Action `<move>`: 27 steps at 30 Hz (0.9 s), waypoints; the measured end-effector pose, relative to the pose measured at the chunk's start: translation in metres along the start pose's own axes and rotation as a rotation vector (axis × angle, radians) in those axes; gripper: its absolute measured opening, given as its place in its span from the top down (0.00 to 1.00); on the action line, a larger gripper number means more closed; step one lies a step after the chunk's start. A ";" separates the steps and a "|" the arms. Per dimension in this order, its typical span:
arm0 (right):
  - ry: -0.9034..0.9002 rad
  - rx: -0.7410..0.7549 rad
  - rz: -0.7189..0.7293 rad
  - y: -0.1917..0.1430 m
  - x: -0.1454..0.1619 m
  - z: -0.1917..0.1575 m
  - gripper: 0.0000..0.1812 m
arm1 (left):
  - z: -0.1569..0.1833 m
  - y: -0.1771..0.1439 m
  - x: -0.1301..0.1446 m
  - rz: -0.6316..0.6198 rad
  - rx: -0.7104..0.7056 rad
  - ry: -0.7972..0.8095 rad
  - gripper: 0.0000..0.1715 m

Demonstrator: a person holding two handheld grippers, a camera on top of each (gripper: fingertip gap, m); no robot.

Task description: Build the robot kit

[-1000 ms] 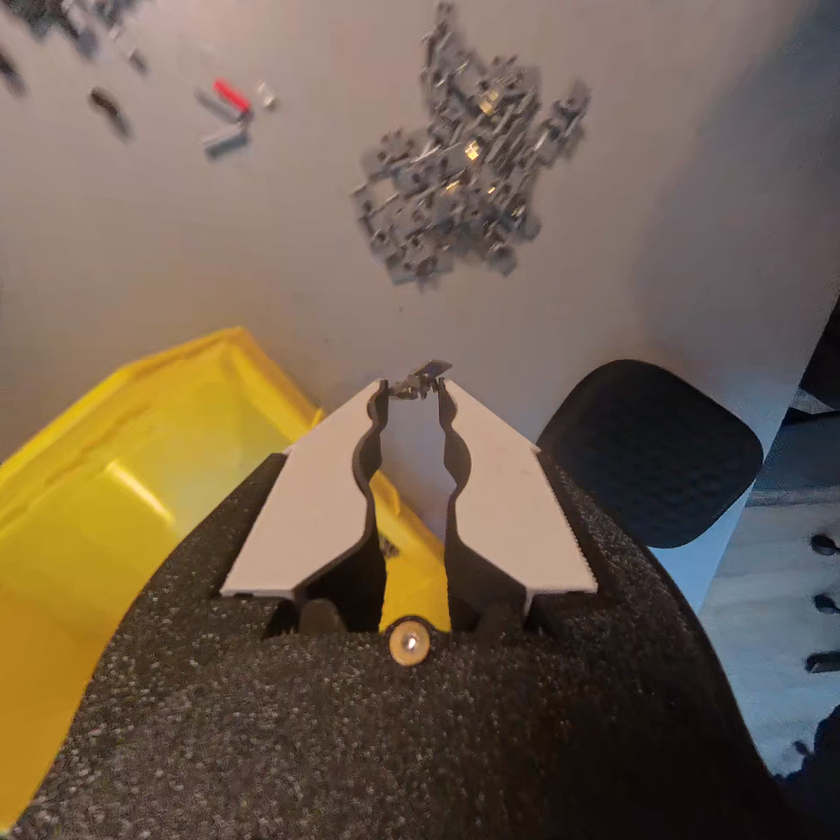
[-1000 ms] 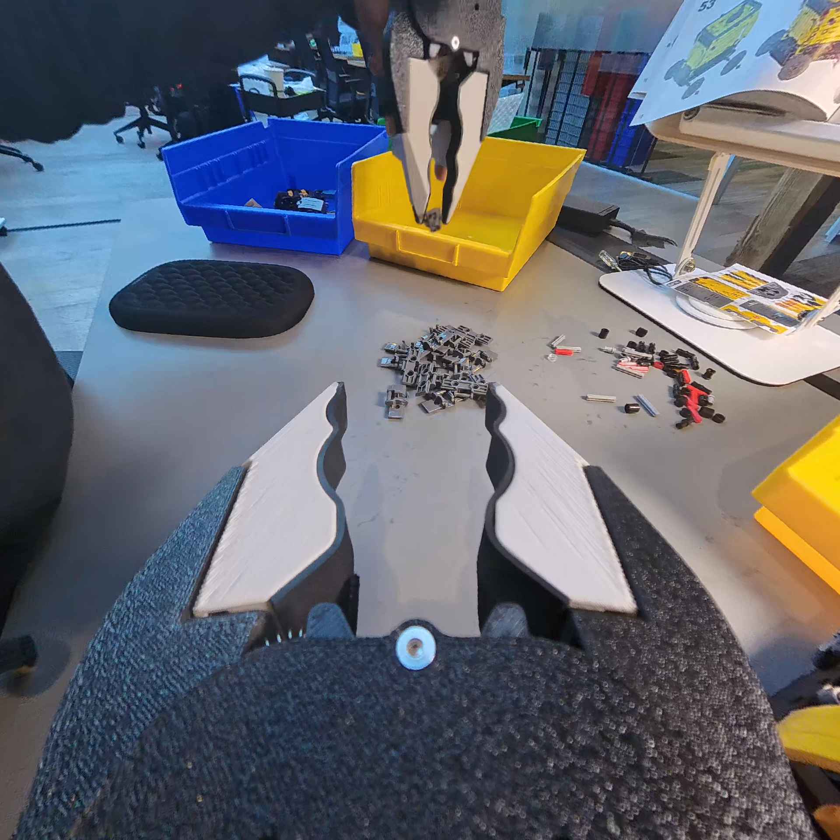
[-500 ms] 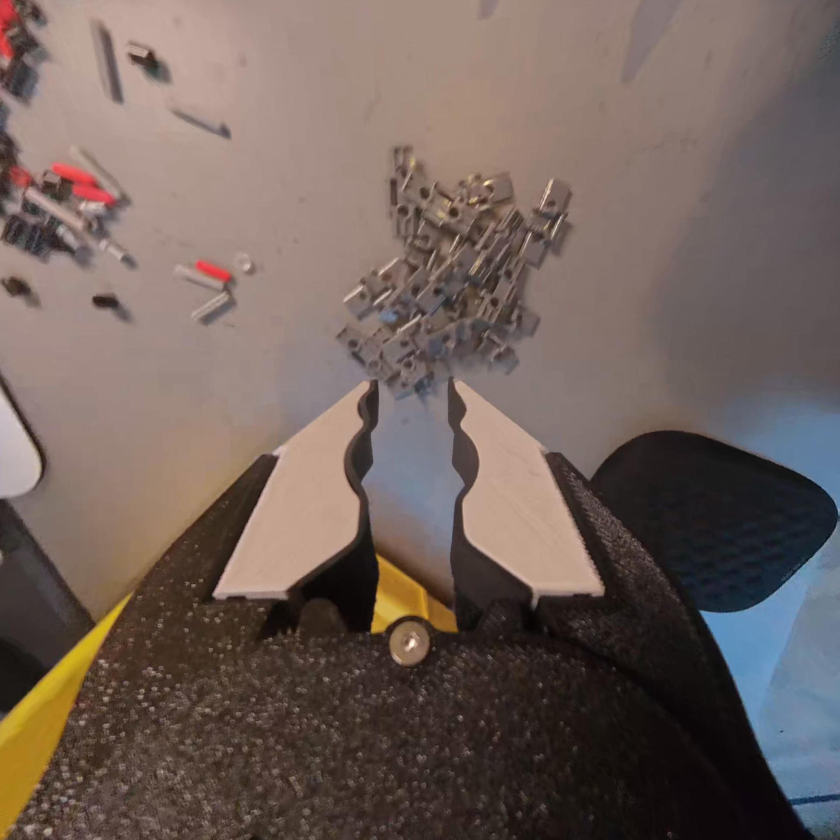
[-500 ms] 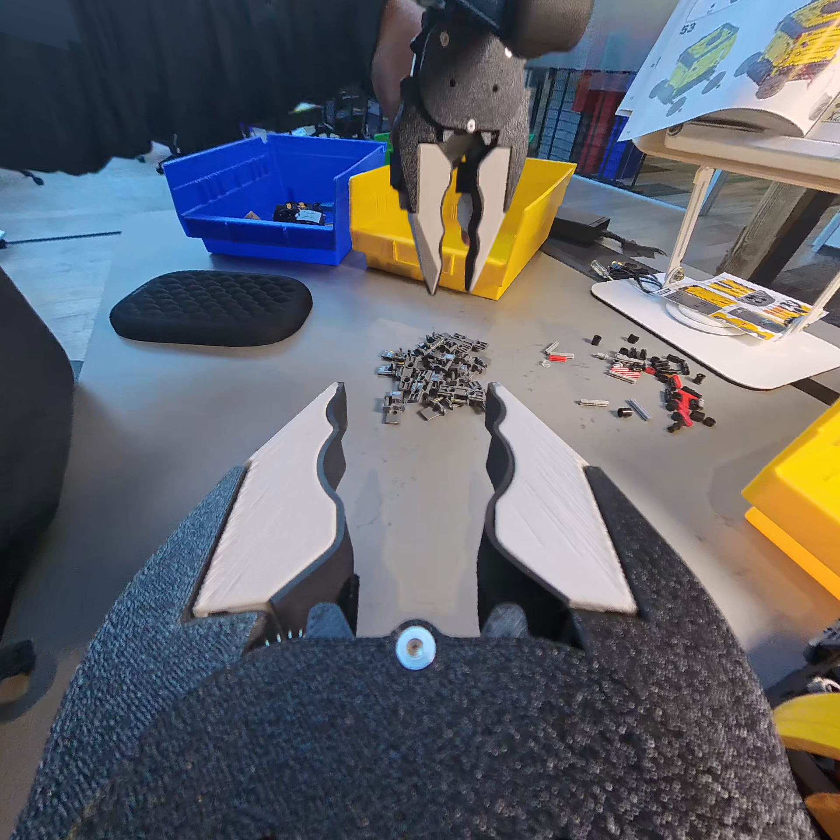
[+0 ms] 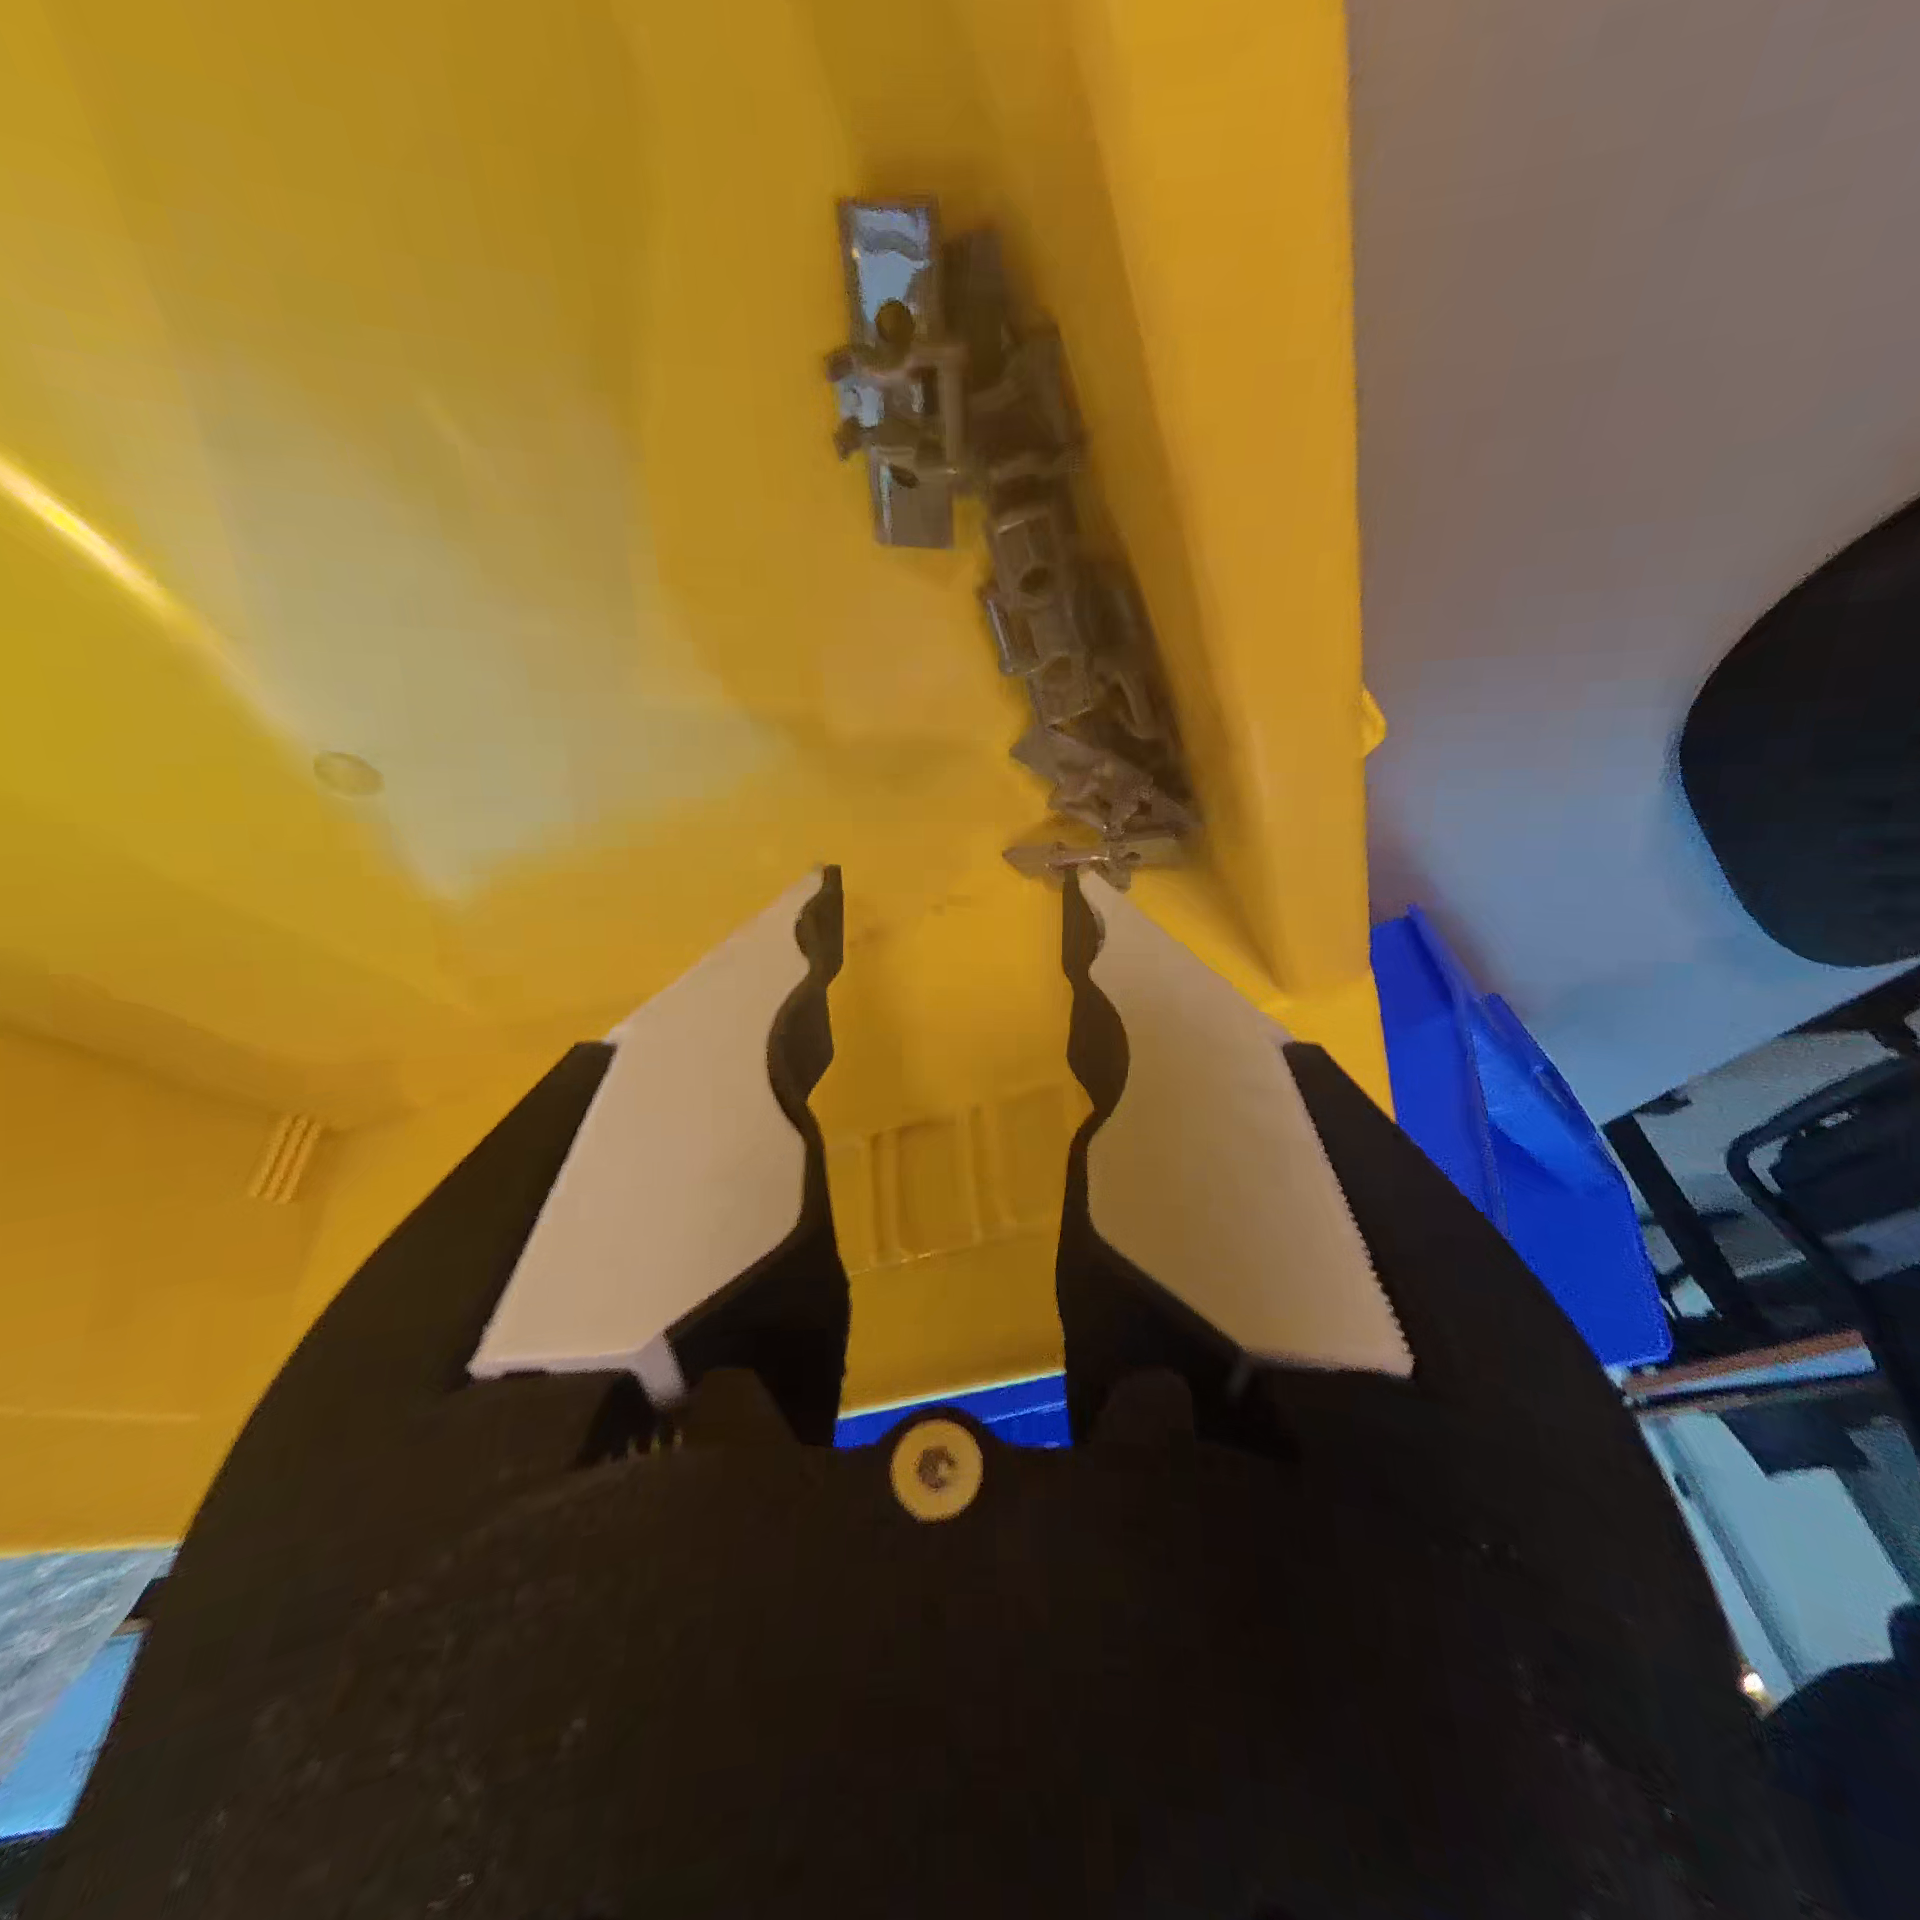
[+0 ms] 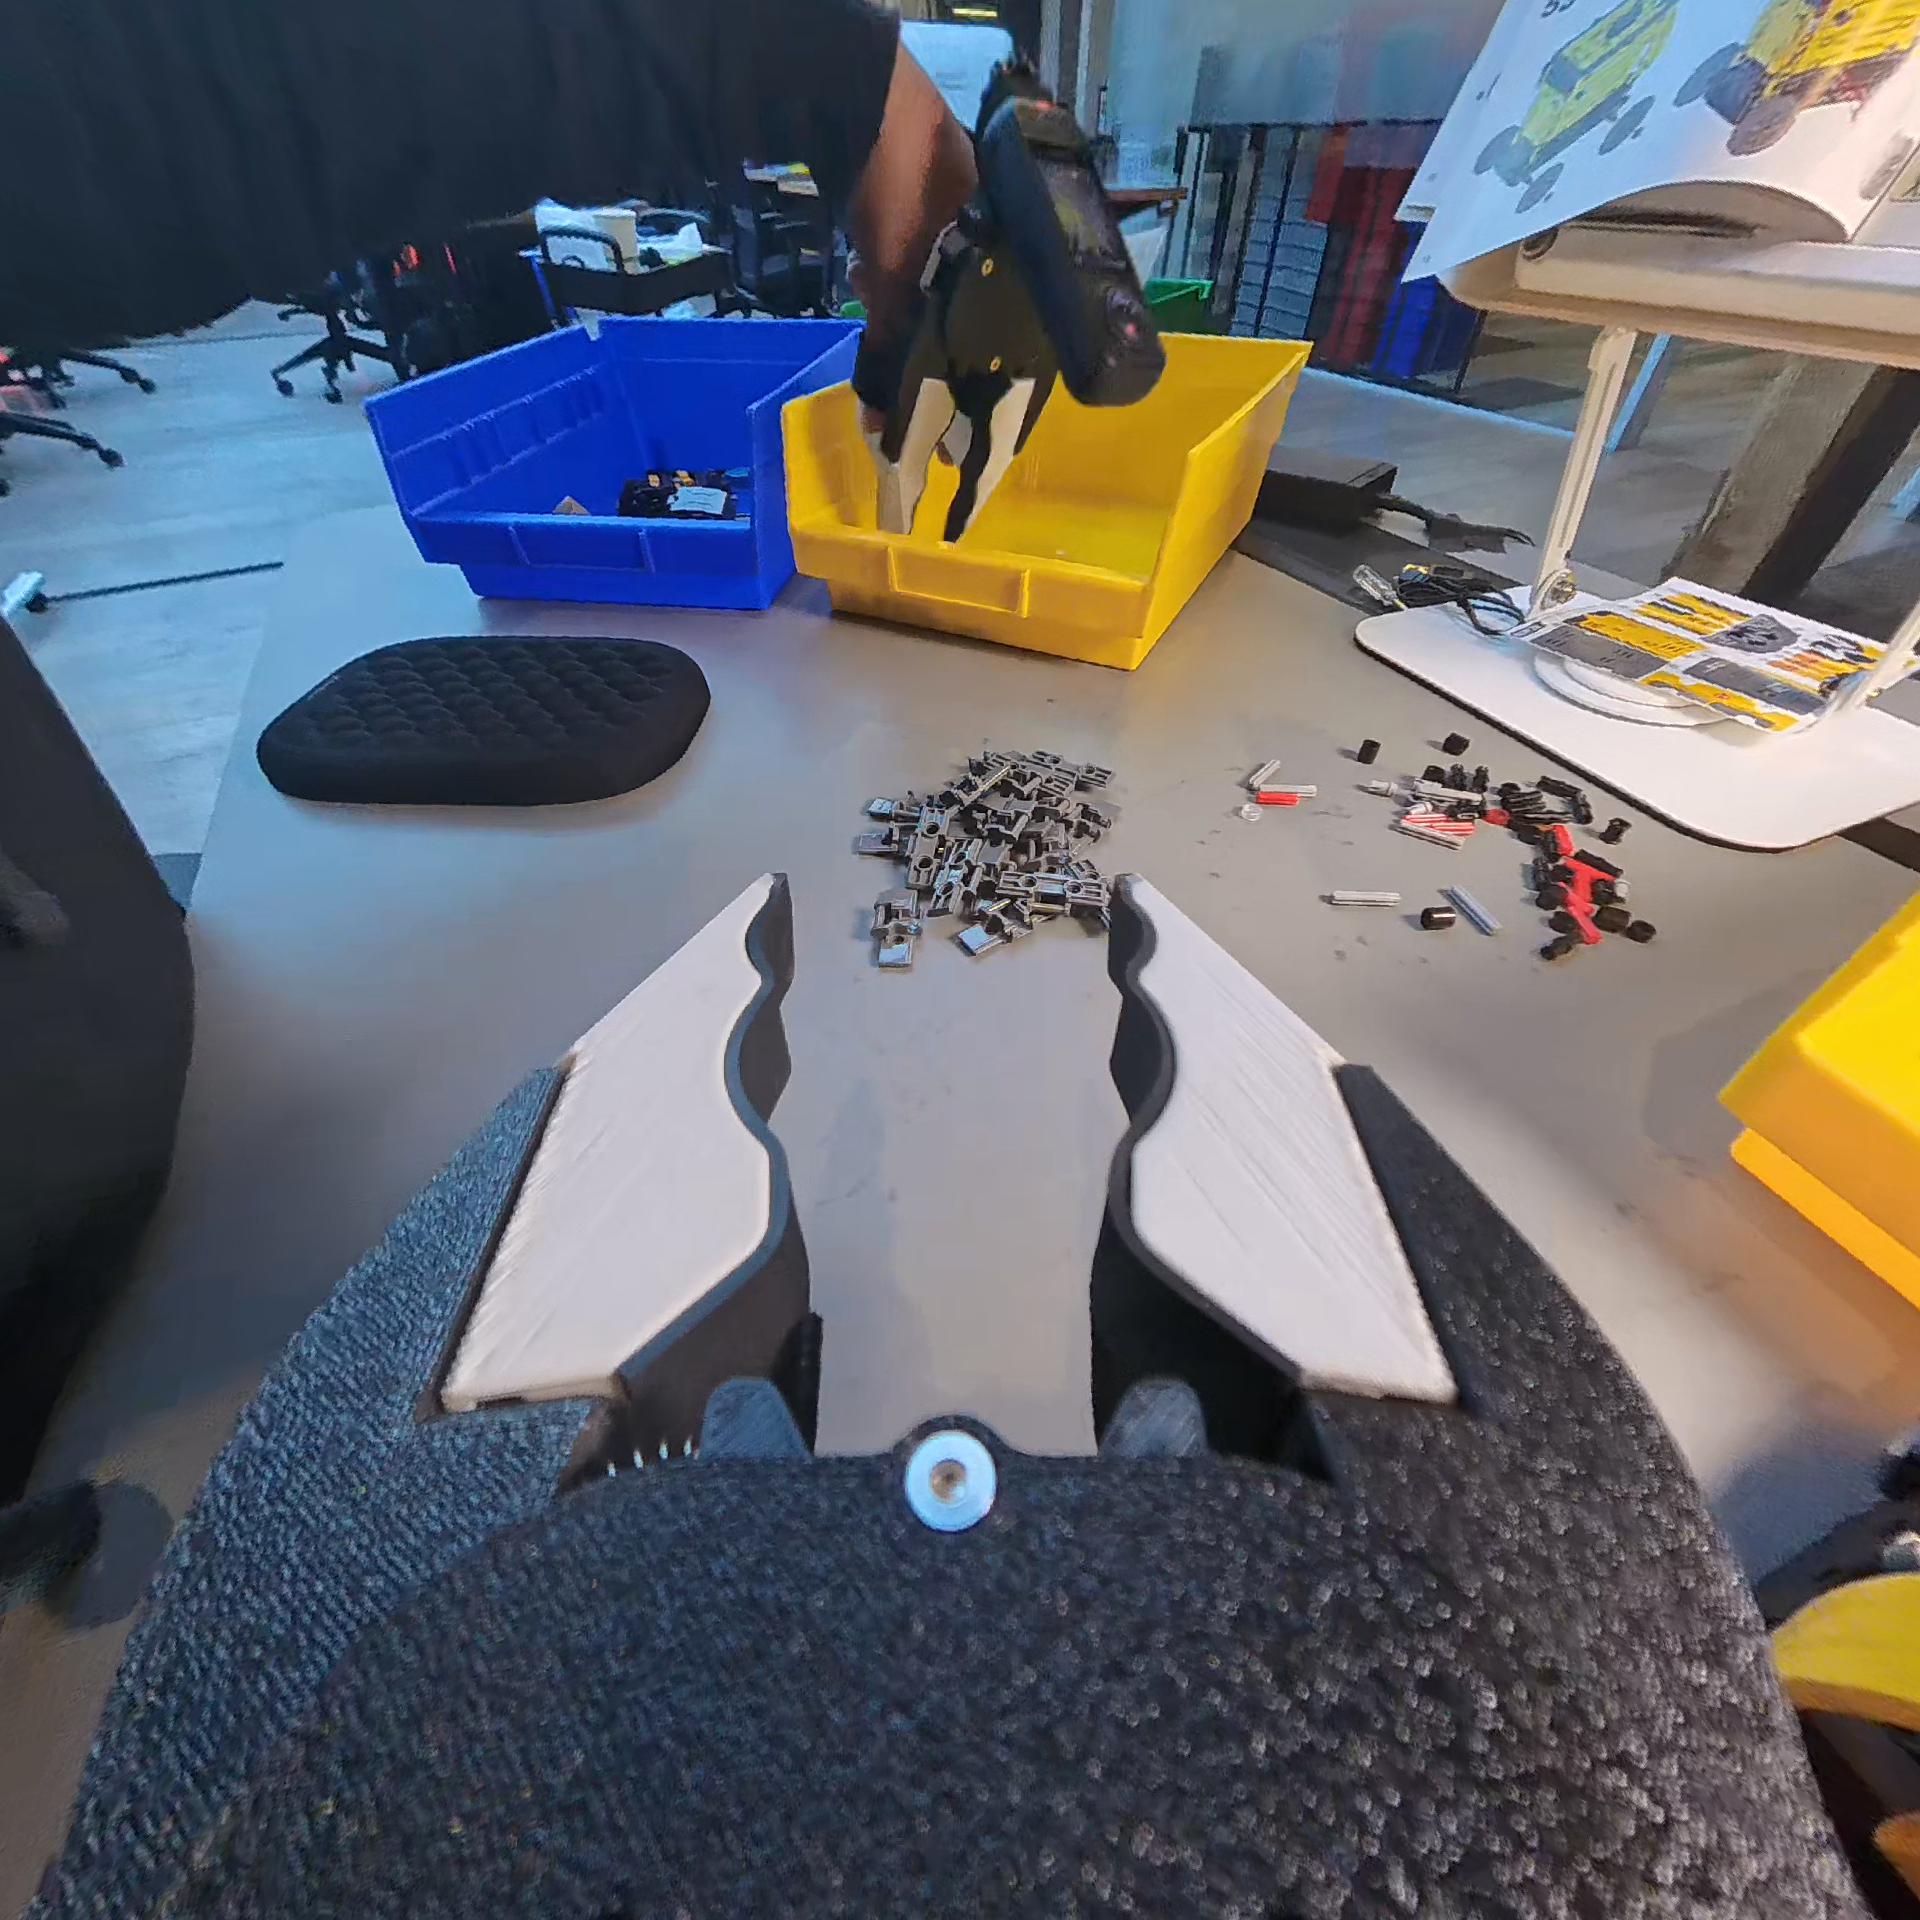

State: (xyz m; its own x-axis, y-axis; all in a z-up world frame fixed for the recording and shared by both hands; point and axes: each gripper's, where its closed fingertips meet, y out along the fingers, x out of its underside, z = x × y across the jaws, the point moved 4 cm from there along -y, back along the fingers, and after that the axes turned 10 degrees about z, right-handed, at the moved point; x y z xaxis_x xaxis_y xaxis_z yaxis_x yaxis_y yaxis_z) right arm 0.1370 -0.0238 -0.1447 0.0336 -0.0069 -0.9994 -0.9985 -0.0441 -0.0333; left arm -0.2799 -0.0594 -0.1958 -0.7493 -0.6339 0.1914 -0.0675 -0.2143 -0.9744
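My left gripper (image 5: 951, 878) is open and empty, low inside a yellow bin (image 5: 416, 416). A row of small grey linked pieces (image 5: 1039, 582) lies on the bin floor along its right wall, just past my right fingertip. In the right wrist view the left gripper (image 6: 925, 525) reaches into the same yellow bin (image 6: 966, 592), held by a hand. My right gripper (image 6: 951, 883) is open and empty above the grey table, its tips just short of a pile of small grey pieces (image 6: 987, 847).
A blue bin (image 6: 582, 540) with a few parts stands left of the yellow one. A black pad (image 6: 483, 717) lies at the left. Small red and black parts (image 6: 1507, 842) are scattered at the right, near a white stand base (image 6: 1714, 769) and another yellow bin (image 6: 1849, 1122). The tips of one gripper are about 40 cm away from the tips of the other.
A second ago my left gripper was shut on a small grey piece; half a second ago it was open above the pile; now it is open inside the yellow bin. My right gripper has barely moved.
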 end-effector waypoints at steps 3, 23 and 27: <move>0.033 0.005 -0.003 0.001 0.001 0.004 0.66 | 0.008 0.010 0.003 -0.066 0.067 0.028 0.71; 0.091 0.018 -0.002 0.001 0.002 0.010 0.66 | -0.023 -0.007 -0.007 0.087 -0.221 0.067 0.85; 0.090 0.016 -0.003 0.001 0.002 0.010 0.66 | -0.009 -0.031 -0.030 0.278 -0.226 0.088 0.85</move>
State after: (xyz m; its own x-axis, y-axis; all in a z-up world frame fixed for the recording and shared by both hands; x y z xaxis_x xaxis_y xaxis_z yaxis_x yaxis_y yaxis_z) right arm 0.1358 -0.0137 -0.1468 0.0392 -0.0965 -0.9946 -0.9989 -0.0284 -0.0366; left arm -0.2613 -0.0272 -0.1724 -0.8126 -0.5765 -0.0854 0.0101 0.1325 -0.9911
